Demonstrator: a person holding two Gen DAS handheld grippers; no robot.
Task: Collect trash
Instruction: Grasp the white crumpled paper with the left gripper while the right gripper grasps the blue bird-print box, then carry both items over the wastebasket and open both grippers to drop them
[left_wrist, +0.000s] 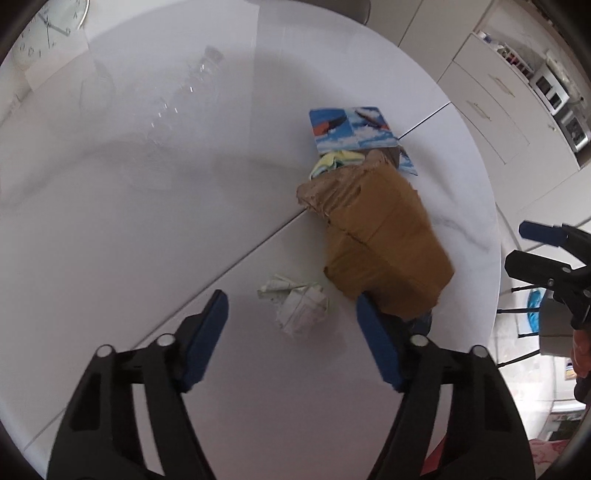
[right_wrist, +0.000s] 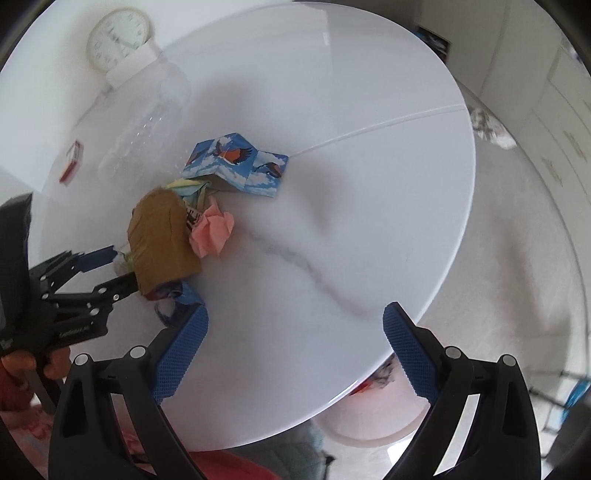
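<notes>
- While the left wrist view looks down on a round white table (left_wrist: 110, 240), the left gripper (left_wrist: 291, 314) hangs over it with its blue fingers spread wide and nothing between them.
- A crumpled white paper ball (left_wrist: 295, 302) lies on the tabletop, framed between those fingertips but touching neither.
- Just beside the ball, on its right, lies a brown cardboard box (left_wrist: 384, 243); the right-hand blue finger overlaps its near corner.
- At the box's far end, yellow-green scraps (left_wrist: 332, 160) poke out, and a blue printed carton (left_wrist: 351, 127) lies flattened behind them.
- A clear plastic bottle (left_wrist: 177, 99) lies faintly visible farther left, near a wall clock (left_wrist: 48, 26).
- At the right edge, the right gripper (left_wrist: 532, 247) shows off the table's rim.
- From the right wrist view, the right gripper (right_wrist: 295, 321) is wide apart and empty, above the table's marbled near edge (right_wrist: 332, 266).
- The left gripper (right_wrist: 122, 264) reaches in from the left, spread at the brown cardboard box (right_wrist: 162, 240).
- A crumpled pink paper (right_wrist: 214, 232) rests against the box's right side.
- The blue printed carton (right_wrist: 236, 162) sits behind, and a small red packet (right_wrist: 72, 162) lies well apart, far left.
- Below the rim sits a pink bin (right_wrist: 369, 424).
</notes>
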